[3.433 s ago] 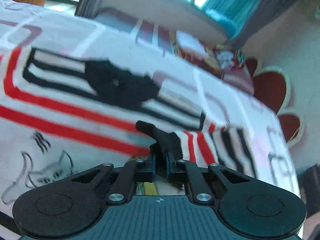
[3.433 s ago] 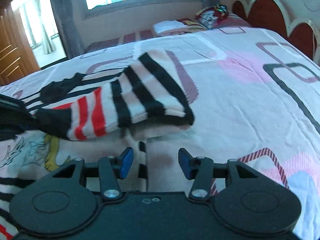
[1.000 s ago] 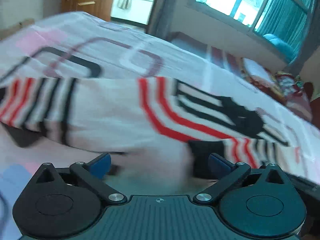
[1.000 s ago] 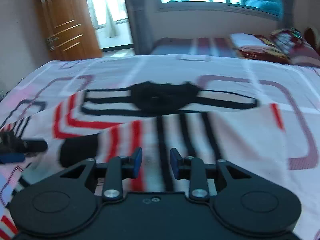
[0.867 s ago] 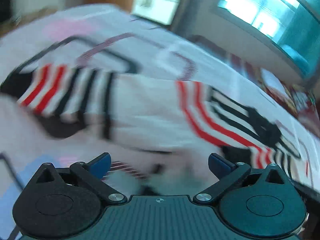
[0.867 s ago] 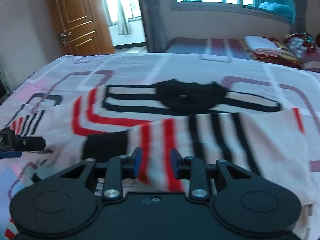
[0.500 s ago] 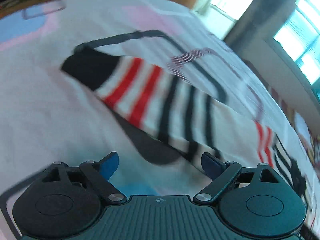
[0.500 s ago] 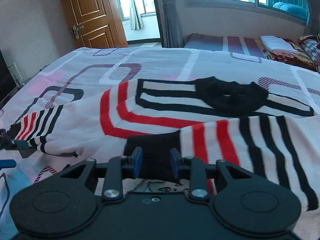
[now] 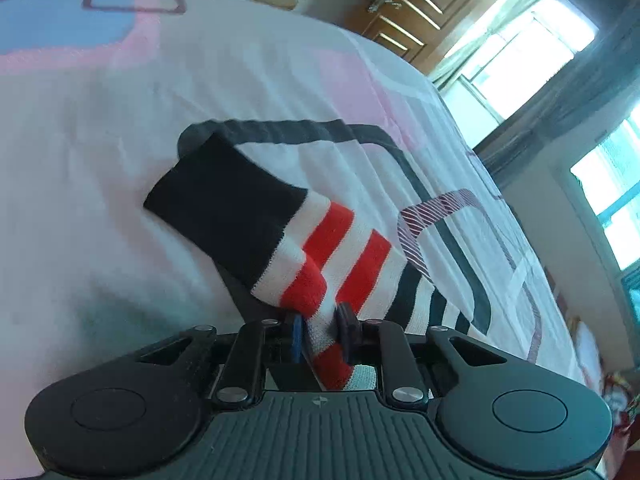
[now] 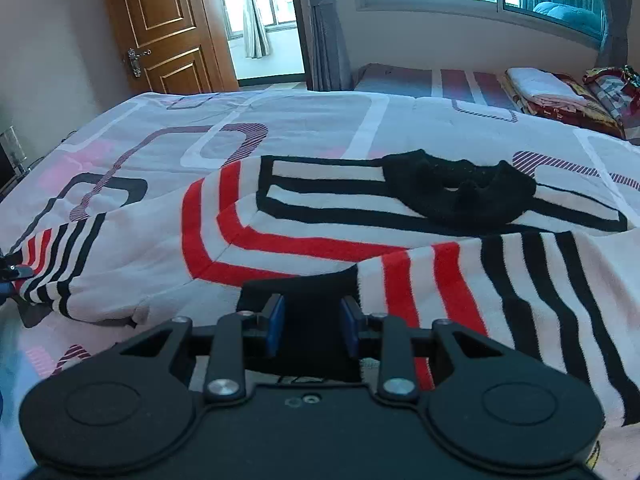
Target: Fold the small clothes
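A small white sweater with red and black stripes and a black collar lies on the bed. Its right sleeve is folded across the body, black cuff toward me. My right gripper hovers open just over that cuff. The left sleeve with its black cuff stretches out to the left. My left gripper is shut on the striped part of the left sleeve; it also shows at the far left of the right wrist view.
The bed has a white cover with pink, grey and black rounded squares. Folded bedding and pillows lie at its far right. A wooden door and windows stand behind. The bed's edge runs along the left.
My left gripper has moved out to the left sleeve and closed on it just behind the cuff. My right gripper has drifted closer over the folded right sleeve's cuff and stays open.
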`<state>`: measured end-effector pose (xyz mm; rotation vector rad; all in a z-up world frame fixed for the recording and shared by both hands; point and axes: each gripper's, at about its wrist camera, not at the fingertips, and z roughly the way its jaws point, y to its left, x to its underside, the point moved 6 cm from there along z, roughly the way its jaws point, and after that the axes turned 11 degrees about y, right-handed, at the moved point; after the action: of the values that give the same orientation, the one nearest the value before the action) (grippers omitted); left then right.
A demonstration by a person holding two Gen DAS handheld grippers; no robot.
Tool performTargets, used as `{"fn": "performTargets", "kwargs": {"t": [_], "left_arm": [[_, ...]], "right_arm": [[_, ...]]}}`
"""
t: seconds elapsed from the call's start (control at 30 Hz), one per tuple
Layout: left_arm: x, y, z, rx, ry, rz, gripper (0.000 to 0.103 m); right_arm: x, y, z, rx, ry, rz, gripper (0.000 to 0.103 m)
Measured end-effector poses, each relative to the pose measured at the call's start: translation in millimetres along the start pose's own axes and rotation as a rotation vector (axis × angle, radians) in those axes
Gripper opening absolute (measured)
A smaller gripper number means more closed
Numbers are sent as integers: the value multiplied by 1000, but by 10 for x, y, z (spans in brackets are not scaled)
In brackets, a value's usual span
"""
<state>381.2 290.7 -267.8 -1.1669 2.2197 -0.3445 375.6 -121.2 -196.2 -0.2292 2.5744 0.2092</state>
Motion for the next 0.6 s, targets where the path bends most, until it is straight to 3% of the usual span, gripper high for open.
{"fn": "performTargets", "kwargs": {"t": [0.2,0.27,0.33,0.43,0.6], "left_arm": [[-25,-302,-228,89,-50,65,11],[-26,-534,-333,127,-78,133,11],[41,-847,-424,176,-100,233,11],[311,-1402,-482,270,-77,390,11],[1219,-2346,-383,454,92,631,11]], "right_arm": [[-8,-70,-50,60,-24,-5,31],[86,-89,126,88,50,-30,32],[125,-33,142,121,28,-90,32],[88,-82,49,47,24,-8,29],[124,-271,-238,-22,-23,84,31]]}}
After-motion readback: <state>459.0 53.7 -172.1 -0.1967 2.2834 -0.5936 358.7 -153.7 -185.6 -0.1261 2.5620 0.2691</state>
